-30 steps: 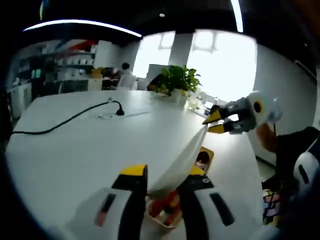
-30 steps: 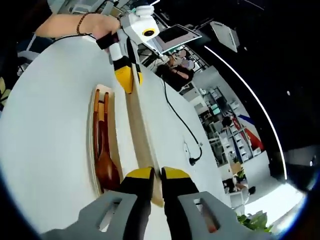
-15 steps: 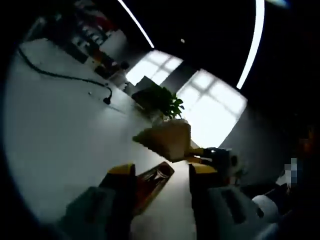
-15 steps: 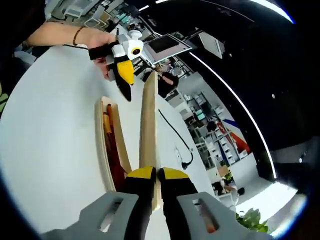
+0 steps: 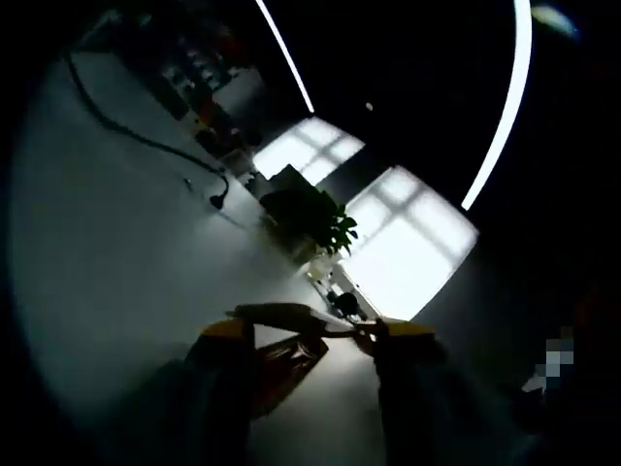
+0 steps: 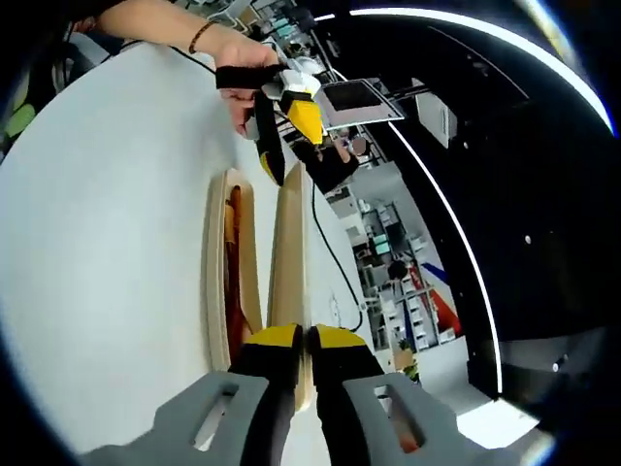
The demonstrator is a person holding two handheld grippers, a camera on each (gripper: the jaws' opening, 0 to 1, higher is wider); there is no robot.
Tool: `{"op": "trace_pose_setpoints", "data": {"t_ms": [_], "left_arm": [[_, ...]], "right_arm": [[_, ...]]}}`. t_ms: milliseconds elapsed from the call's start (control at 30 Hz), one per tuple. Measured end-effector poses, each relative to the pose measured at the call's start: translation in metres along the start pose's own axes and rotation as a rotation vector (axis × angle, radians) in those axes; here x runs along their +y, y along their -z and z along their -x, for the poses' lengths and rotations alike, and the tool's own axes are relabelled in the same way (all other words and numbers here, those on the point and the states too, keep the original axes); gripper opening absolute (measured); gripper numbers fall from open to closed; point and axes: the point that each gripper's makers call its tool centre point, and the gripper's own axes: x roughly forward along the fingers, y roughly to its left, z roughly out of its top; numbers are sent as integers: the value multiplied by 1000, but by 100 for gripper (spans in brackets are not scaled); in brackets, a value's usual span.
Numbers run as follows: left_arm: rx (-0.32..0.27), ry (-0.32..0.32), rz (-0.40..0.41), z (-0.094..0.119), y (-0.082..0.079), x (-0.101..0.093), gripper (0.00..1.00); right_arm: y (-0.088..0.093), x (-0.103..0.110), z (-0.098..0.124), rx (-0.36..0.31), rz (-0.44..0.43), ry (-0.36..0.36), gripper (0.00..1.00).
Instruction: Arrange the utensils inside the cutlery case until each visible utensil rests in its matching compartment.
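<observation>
My right tongs [image 6: 301, 340], lower centre, pinch the lid [image 6: 289, 248]; my left tongs [image 6: 277, 160], spread, hover above. The open case [image 6: 215, 282] lies left; a loosened pinch could drop the lid onto the utensils [image 6: 236, 291].

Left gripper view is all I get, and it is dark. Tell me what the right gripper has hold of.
Observer: The right gripper is shut on the near end of the wooden lid, which is turned up on its long edge.
Operator: Report what is in the case.
Observer: Wooden utensils lie lengthwise in the open case, which sits beside the lid.
Operator: Say where my left gripper is.
Observer: The left gripper, held by a hand, is at the lid's far end, fingers apart.
</observation>
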Motion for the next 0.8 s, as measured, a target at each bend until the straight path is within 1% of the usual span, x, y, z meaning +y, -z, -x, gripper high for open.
{"op": "trace_pose_setpoints", "data": {"t_ms": [33, 100, 167, 233, 267, 300, 333, 400, 433, 533, 633, 700, 800], "left_arm": [[-8, 3, 21, 1, -1, 0, 43], [-19, 6, 56, 2, -2, 2, 39], [-19, 6, 87, 3, -1, 4, 34], [-15, -2, 110, 2, 1, 7, 28], [-10, -3, 122, 2, 2, 8, 23], [-10, -11, 130, 3, 3, 9, 21], [-23, -27, 130, 3, 1, 11, 21], [-30, -41, 126, 2, 1, 13, 21], [-30, -49, 129, 2, 1, 14, 21], [-32, -49, 136, 1, 2, 16, 22], [-37, -40, 147, 0, 3, 15, 34], [-35, -24, 161, 0, 3, 14, 40], [-30, -6, 187, 0, 7, 12, 39]], "right_arm": [[-2, -2, 1, -12, 16, 15, 3], [-2, -2, 3, -15, 35, 23, 3], [-2, 1, 4, -17, 36, 0, 3], [-5, 3, 6, -34, 37, 5, 3], [-6, 4, 6, -44, 67, 10, 3], [-7, 5, 7, -51, 87, 15, 3], [-7, 6, 7, -57, 94, 20, 3], [-7, 6, 8, -60, 99, 27, 3], [-8, 5, 9, -68, 112, 39, 3], [-10, 4, 13, -81, 160, 61, 3], [-12, 2, 17, -96, 263, 93, 3], [-11, 3, 18, -100, 278, 99, 3], [-13, 2, 20, -120, 328, 132, 3]]}}
